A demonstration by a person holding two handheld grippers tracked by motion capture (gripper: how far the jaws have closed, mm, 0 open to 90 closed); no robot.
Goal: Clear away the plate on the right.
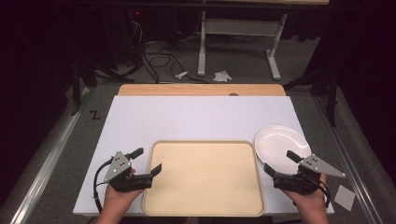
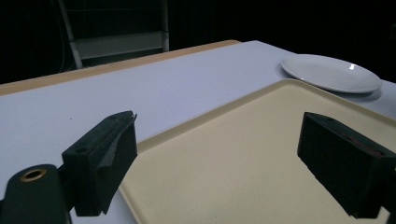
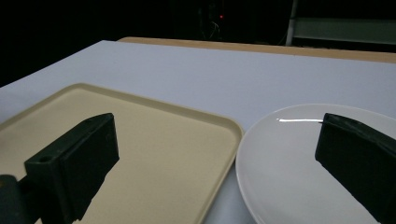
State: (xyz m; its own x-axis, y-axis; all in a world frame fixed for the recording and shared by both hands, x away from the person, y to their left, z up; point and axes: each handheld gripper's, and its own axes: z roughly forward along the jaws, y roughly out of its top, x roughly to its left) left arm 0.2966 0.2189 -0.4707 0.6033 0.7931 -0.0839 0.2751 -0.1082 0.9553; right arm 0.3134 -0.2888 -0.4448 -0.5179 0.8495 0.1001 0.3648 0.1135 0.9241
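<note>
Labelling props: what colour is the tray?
Pale beige, plain, no pattern: the tray shows best in the high view.

A tray lies flat on the near middle of the table, its front edge at the table's near edge. A plate sits on the table just beside the tray's far right corner. The left gripper is at the tray's left edge, one jaw over the tray, the other over the table. The right gripper is to the right of the tray, over the near rim of the plate. Behind the table, a desk frame stands on the floor.
</note>
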